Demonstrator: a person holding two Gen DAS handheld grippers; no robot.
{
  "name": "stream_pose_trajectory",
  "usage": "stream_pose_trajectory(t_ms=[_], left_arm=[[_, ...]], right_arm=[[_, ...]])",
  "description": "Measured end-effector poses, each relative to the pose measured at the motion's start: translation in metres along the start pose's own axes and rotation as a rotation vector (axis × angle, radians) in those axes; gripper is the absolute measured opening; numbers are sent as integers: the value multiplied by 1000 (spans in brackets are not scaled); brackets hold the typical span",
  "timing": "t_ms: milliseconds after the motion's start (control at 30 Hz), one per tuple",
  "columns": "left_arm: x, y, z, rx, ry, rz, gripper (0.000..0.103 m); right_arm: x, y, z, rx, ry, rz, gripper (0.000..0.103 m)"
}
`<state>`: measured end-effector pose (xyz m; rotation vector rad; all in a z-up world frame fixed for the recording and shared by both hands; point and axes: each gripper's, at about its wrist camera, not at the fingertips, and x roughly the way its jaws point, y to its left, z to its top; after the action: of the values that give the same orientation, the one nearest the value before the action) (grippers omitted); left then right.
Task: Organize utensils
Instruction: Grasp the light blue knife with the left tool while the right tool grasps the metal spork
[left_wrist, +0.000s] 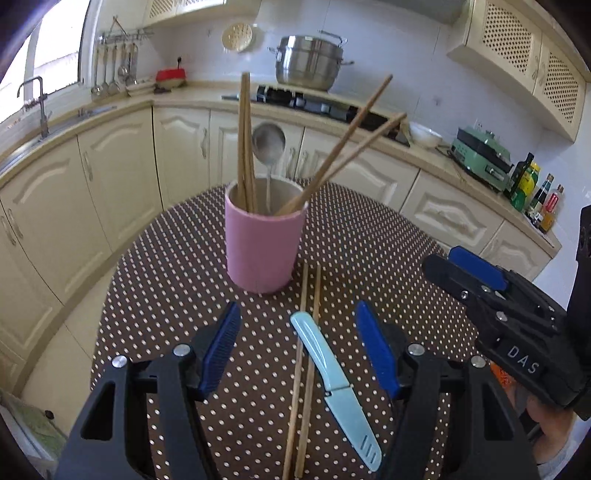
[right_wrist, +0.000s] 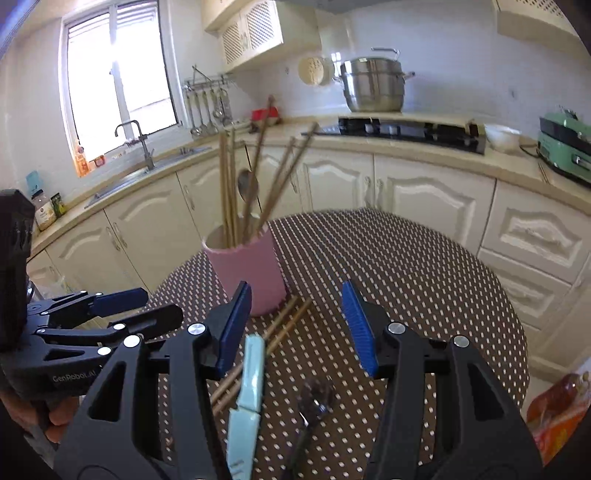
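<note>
A pink cup (left_wrist: 264, 240) stands on the dotted table (left_wrist: 166, 280) with several wooden chopsticks (left_wrist: 245, 147) and a metal spoon (left_wrist: 267, 142) upright in it. In front of it lie a pair of chopsticks (left_wrist: 304, 369) and a light blue sheathed knife (left_wrist: 332, 384). My left gripper (left_wrist: 299, 343) hangs open above both, nothing gripped. In the right wrist view the pink cup (right_wrist: 247, 273) is ahead to the left. My right gripper (right_wrist: 291, 325) is open, its jaws spreading, over the blue knife (right_wrist: 247, 398) and a dark metal spoon (right_wrist: 314, 402), holding nothing.
The other gripper (left_wrist: 509, 321) reaches in from the right of the left wrist view. Cream cabinets and a counter with sink (right_wrist: 147, 173), stove (right_wrist: 410, 131) and steel pot (right_wrist: 373, 85) ring the table. An orange packet (right_wrist: 554, 406) lies at the table's right edge.
</note>
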<state>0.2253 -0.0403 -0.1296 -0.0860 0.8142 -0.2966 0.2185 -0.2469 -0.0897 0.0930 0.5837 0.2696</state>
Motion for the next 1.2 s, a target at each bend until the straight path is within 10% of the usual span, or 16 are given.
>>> stream_pose_trajectory(t_ms=[567, 1200], left_arm=[[92, -32, -27, 29, 323, -6, 50], [137, -50, -14, 51, 370, 85, 23]], right_arm=[[16, -43, -65, 99, 187, -6, 55], [30, -48, -76, 98, 290, 22, 55]])
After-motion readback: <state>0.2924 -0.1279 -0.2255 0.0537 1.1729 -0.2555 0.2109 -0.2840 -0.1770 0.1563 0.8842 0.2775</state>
